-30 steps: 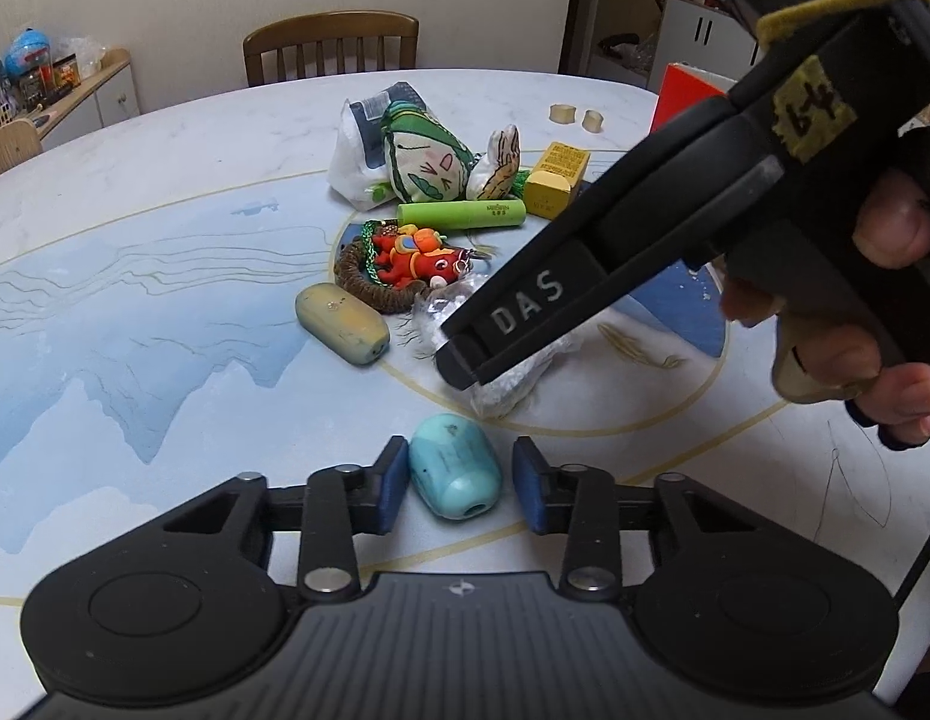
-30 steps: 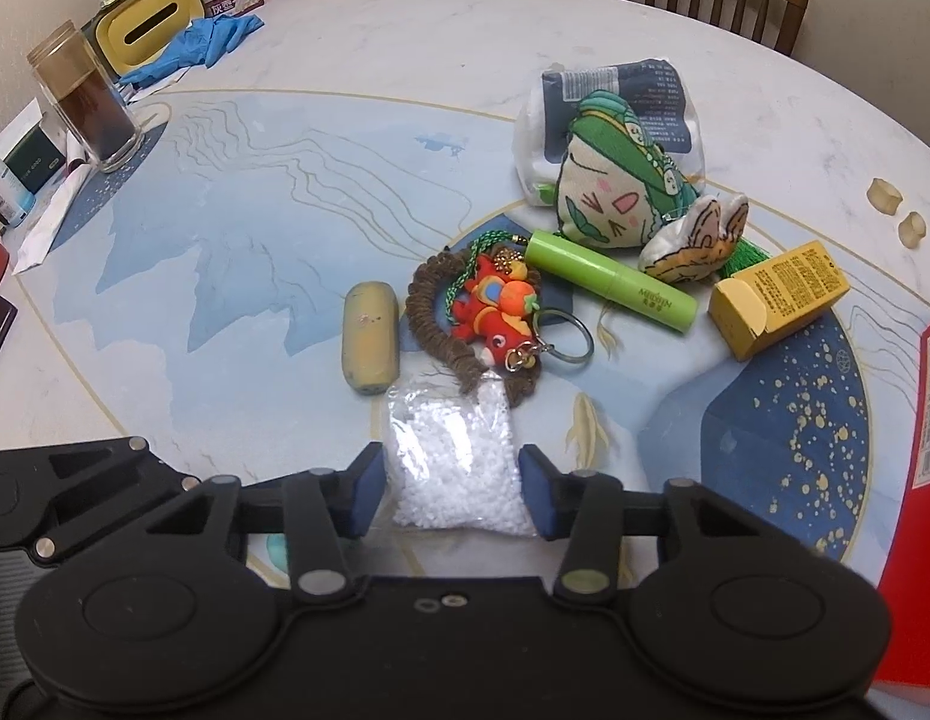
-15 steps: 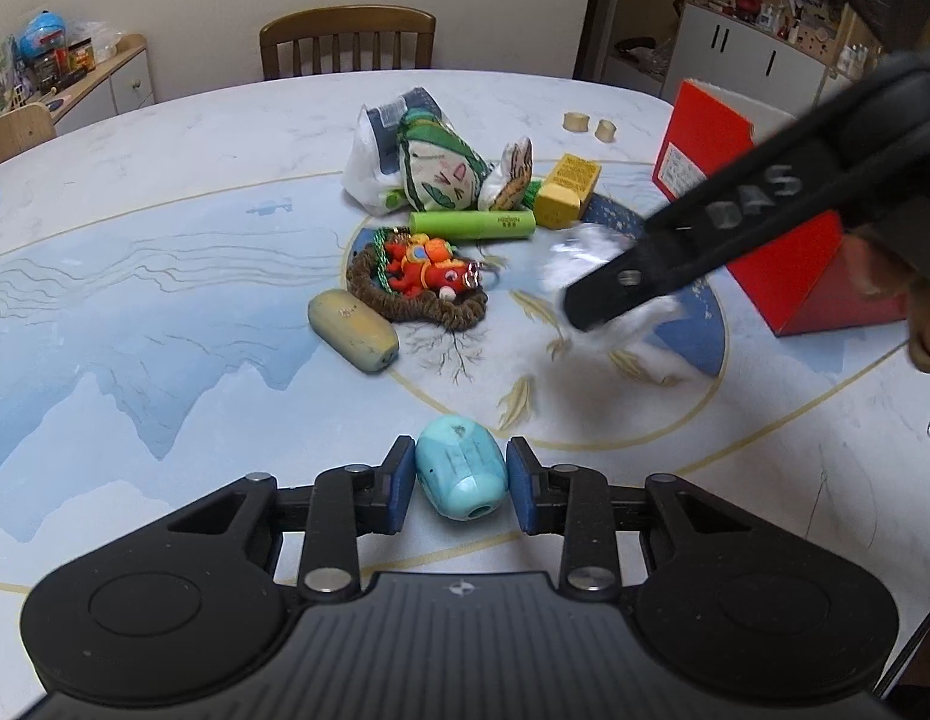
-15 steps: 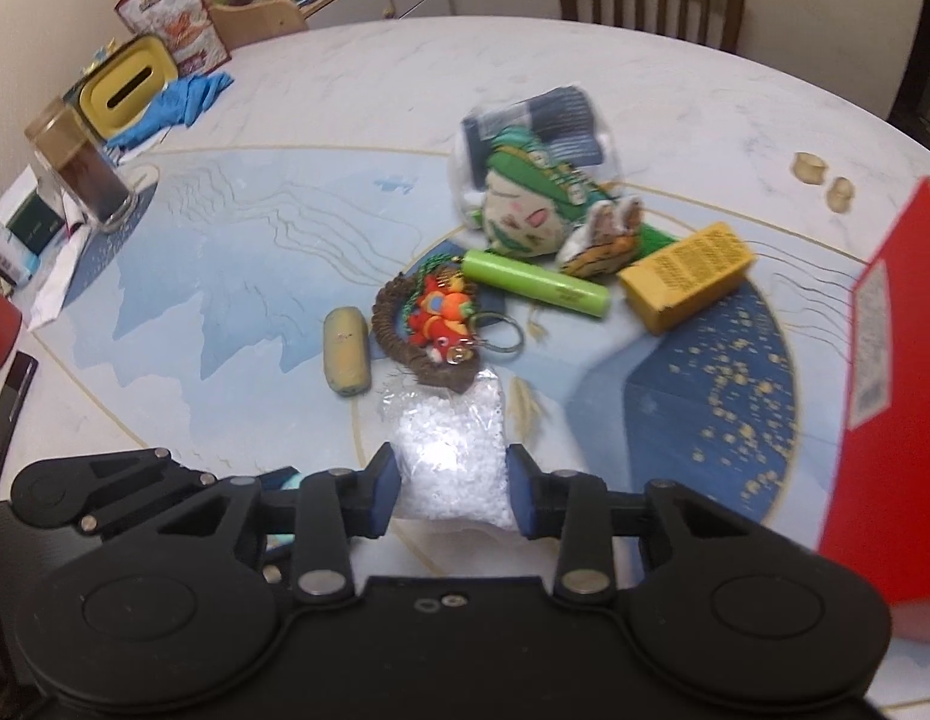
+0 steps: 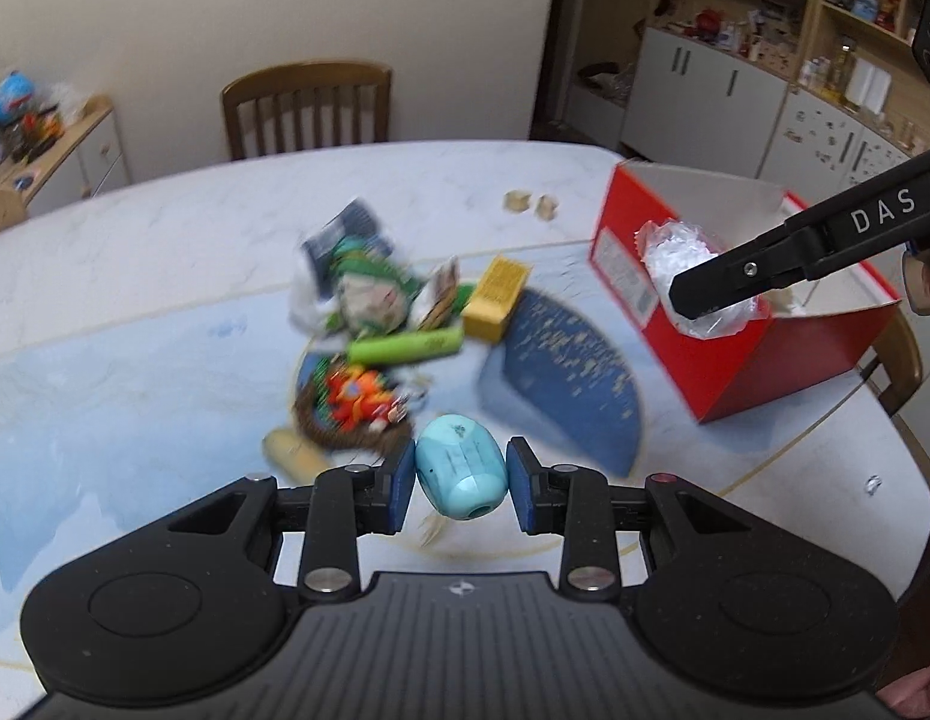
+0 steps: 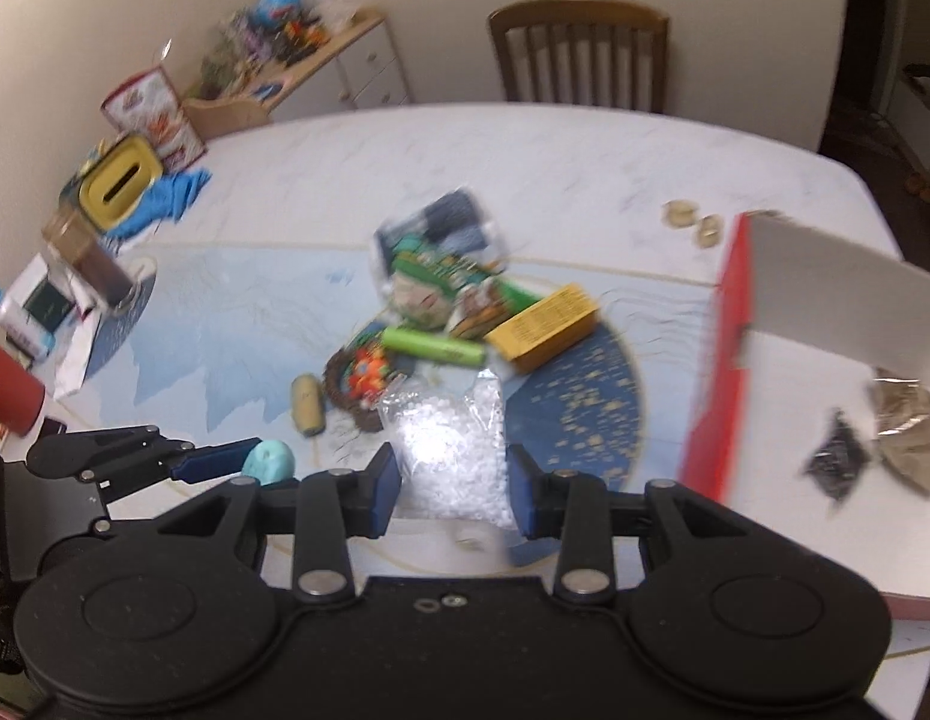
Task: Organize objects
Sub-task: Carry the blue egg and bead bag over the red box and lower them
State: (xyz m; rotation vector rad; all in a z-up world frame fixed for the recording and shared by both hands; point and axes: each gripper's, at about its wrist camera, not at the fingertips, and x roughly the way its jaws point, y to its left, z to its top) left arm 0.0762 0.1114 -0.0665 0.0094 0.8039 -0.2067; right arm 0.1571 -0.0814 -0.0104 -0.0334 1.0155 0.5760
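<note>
Table: glossy, smooth, marble-look print. Beside it, chair: varnished wood. Red box: matt cardboard. Bag of white beads: clear crinkly plastic. Gripper pads: matt blue.

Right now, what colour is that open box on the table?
Red outside, white inside; the box shows best in the left wrist view.

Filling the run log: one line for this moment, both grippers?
left gripper: shut on blue egg-shaped toy, lifted | right gripper: shut on bag of white beads, at red box | pile on table

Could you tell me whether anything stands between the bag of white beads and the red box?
Nothing visible does. The right hand-held gripper holds the bag of white beads at the open top of the red box, whose floor holds only two small packets.
</note>
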